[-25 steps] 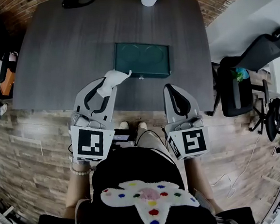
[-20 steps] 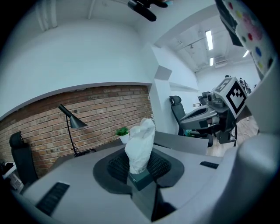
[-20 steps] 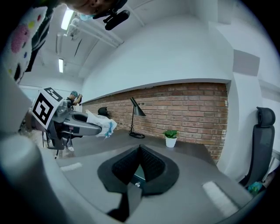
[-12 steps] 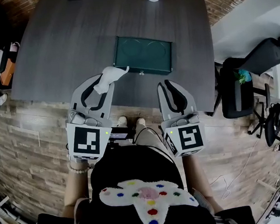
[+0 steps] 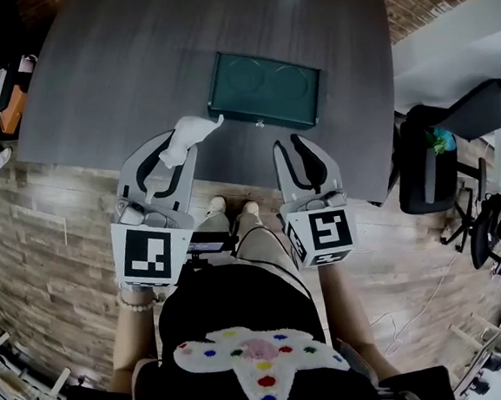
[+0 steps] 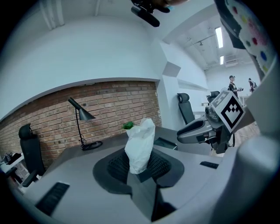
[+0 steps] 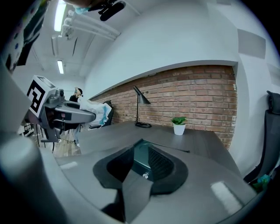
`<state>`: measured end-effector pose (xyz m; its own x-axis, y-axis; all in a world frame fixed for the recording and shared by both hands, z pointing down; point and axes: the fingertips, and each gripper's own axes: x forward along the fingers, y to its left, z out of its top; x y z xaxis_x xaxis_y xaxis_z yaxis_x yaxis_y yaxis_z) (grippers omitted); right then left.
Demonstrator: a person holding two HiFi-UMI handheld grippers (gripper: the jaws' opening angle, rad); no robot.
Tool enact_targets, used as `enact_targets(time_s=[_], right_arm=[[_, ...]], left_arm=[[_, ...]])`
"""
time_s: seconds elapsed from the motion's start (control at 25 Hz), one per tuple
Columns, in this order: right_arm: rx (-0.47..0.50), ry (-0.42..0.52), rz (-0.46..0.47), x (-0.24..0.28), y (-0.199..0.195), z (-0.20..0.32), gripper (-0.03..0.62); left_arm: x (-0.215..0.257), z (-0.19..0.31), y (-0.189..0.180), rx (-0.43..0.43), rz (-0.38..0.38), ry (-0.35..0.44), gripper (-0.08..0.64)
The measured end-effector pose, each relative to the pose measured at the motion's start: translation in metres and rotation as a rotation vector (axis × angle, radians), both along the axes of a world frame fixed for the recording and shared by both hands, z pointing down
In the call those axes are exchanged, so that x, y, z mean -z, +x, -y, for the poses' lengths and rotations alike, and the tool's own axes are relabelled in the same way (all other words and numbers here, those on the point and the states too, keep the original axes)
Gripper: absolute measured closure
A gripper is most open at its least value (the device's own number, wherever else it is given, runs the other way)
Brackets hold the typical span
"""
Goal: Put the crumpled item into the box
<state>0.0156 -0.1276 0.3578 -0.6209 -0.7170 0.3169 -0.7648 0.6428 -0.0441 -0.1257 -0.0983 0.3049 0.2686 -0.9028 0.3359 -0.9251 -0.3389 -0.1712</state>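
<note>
No word, number or brand name could be read anywhere. The only printed signs were a black-and-white square marker point(image 5: 148, 256) on the left gripper point(image 5: 183, 145) and a second marker point(image 5: 327, 231) on the right gripper point(image 5: 298, 147).

Crumpled bag-like item point(image 6: 140, 146): plain white.
Shallow rectangular box point(image 5: 267, 89): dark green, two faint circles on its face.
Broad wooden table point(image 5: 117, 67): dark grey, fine streaked grain.
Plank floor point(image 5: 54, 247): grey-brown, staggered boards.
Brick wall point(image 6: 52, 116): red-brown, pale mortar lines.
Small potted plant point(image 7: 179, 127): green leaves, white pot.
Slim desk lamp point(image 6: 85, 115): black.
</note>
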Motion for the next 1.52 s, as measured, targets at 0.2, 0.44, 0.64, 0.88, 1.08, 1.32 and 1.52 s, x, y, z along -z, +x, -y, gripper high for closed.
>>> enact_targets(time_s=[0.2, 0.44, 0.64, 0.88, 1.08, 1.32, 1.52], right_arm=[[0.015, -0.033, -0.026, -0.025, -0.005, 0.008, 0.495], [0.027, -0.06, -0.077, -0.059, -0.016, 0.016, 0.495], [0.037, -0.082, -0.119, -0.086, -0.024, 0.026, 0.495], [0.004, -0.156, -0.141, -0.125, -0.027, 0.037, 0.495], [-0.034, -0.209, -0.171, -0.153, -0.026, 0.045, 0.479], [-0.04, -0.228, -0.202, -0.17, -0.026, 0.048, 0.479], [-0.06, -0.23, -0.215, -0.178, -0.028, 0.055, 0.48]], left_arm=[[-0.01, 0.001, -0.008, 0.019, 0.019, -0.023, 0.474], [-0.019, 0.002, -0.022, 0.046, 0.016, -0.032, 0.474], [-0.027, 0.003, -0.031, 0.059, 0.022, -0.049, 0.474], [-0.038, 0.003, -0.039, 0.068, 0.035, -0.073, 0.473], [-0.046, 0.005, -0.044, 0.075, 0.038, -0.093, 0.474], [-0.05, 0.004, -0.045, 0.067, 0.041, -0.104, 0.474], [-0.054, 0.003, -0.046, 0.067, 0.037, -0.116, 0.474]])
